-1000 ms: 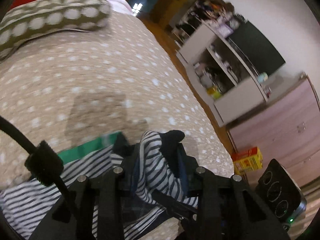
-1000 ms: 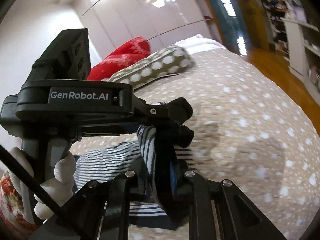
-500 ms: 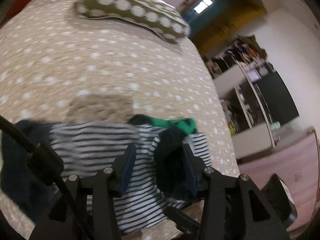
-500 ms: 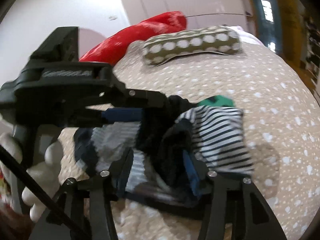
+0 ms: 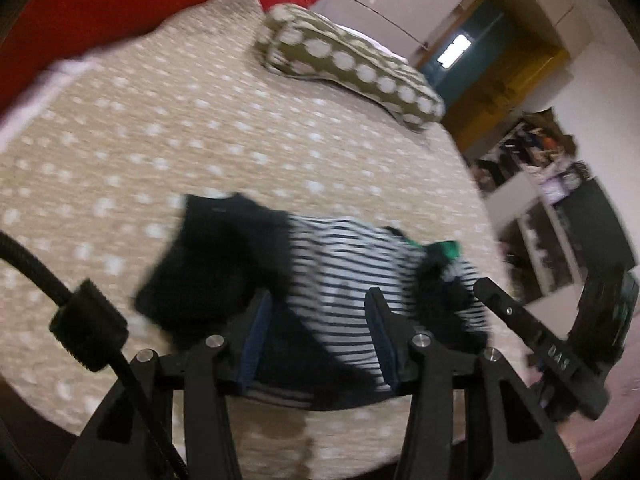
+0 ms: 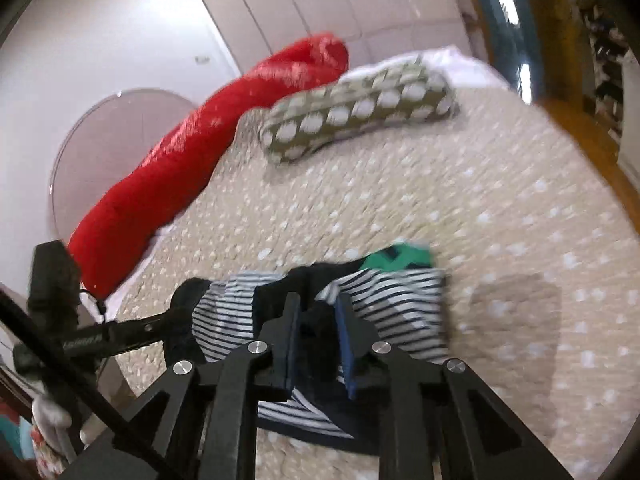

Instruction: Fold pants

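The pants [image 5: 336, 276], navy-and-white striped with dark navy parts and a green patch, lie bunched on the beige dotted bedspread [image 5: 160, 140]. My left gripper [image 5: 320, 304] is open, its fingers wide apart over the near edge of the pants. My right gripper [image 6: 318, 304] has its jaws a little apart with dark cloth of the pants [image 6: 400, 300] between them; whether they clamp it is unclear. The right gripper shows at the right of the left wrist view [image 5: 532, 336], and the left gripper at the left of the right wrist view [image 6: 132, 332].
A green polka-dot pillow [image 5: 352, 68] and a red cushion [image 6: 208, 148] lie at the far end of the bed. White shelving [image 5: 560, 216] and a wooden floor [image 6: 592, 152] are beyond the bed's right edge.
Both grippers have pulled back toward the near edge of the bed and lowered the pants onto it. My left gripper has opened and let go of the cloth.
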Motion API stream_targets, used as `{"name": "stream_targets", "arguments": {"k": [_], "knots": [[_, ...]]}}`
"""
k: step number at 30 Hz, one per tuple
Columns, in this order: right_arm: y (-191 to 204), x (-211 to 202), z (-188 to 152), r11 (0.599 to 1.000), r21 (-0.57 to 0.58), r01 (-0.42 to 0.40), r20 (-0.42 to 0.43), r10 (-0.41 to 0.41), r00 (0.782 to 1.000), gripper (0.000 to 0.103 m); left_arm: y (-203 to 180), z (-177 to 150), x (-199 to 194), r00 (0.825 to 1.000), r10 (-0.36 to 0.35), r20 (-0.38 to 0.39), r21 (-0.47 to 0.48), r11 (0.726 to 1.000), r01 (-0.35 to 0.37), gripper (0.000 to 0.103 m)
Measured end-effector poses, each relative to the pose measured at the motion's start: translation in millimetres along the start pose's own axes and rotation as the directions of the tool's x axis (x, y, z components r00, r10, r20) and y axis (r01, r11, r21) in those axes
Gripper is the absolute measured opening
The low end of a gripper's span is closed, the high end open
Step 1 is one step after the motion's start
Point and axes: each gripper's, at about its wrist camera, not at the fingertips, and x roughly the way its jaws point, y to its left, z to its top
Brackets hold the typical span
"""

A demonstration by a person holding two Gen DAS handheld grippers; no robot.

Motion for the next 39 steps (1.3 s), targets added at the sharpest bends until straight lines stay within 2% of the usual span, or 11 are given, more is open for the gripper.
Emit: {"name": "stream_targets", "arguments": {"k": [5, 10, 12, 13, 16, 18, 24, 29, 33, 36, 39], "knots": [[7, 52, -11, 0.999, -0.022, 0.048, -0.102, -0.050, 0.994, 0.019, 11, -8, 18, 0.999, 0.020, -0.044, 0.016, 1.000, -0.019, 0.047], [17, 35, -2, 0.994, -0.072, 0.082, -0.099, -0.089, 0.991, 0.020, 20, -4, 7, 0.998, -0.059, -0.023, -0.011, 0.998, 0.059, 0.047], [25, 19, 4, 0.995, -0.076, 0.069, -0.080, -0.075, 0.994, 0.026, 30, -3, -5, 0.996, -0.087, 0.000, -0.033, 0.996, 0.087, 0.047], [32, 12, 6, 0.995, -0.081, 0.054, -0.075, -0.060, 0.995, 0.033, 37, -4, -14, 0.996, -0.084, 0.019, -0.046, 0.995, 0.085, 0.047], [60, 10, 14, 0.993, -0.116, 0.002, -0.087, -0.013, 0.996, 0.053, 59, -9, -33, 0.997, -0.045, 0.059, -0.089, 0.995, 0.050, 0.047], [82, 23, 16, 0.990, -0.131, -0.047, -0.127, 0.031, 0.991, 0.058, 74, -13, -40, 0.998, -0.016, 0.063, -0.112, 0.993, 0.023, 0.047], [156, 83, 16, 0.973, -0.208, -0.099, -0.287, 0.036, 0.957, 0.067, 108, -33, -45, 0.999, 0.003, 0.053, -0.174, 0.985, 0.006, 0.047], [194, 139, 8, 0.954, -0.298, -0.011, -0.384, -0.109, 0.917, 0.075, 115, -39, -50, 0.998, 0.010, 0.068, -0.166, 0.986, 0.001, 0.047], [206, 177, -3, 0.930, -0.353, 0.104, -0.431, -0.260, 0.864, 0.077, 118, -41, -53, 0.997, 0.002, 0.079, -0.154, 0.988, 0.010, 0.049], [209, 189, -12, 0.897, -0.421, 0.136, -0.440, -0.333, 0.834, 0.077, 118, -43, -51, 0.997, -0.020, 0.075, -0.153, 0.988, 0.031, 0.050], [210, 183, -13, 0.872, -0.472, 0.129, -0.415, -0.349, 0.840, 0.049, 112, -45, -52, 0.996, -0.047, 0.077, -0.134, 0.989, 0.057, 0.050]]}}
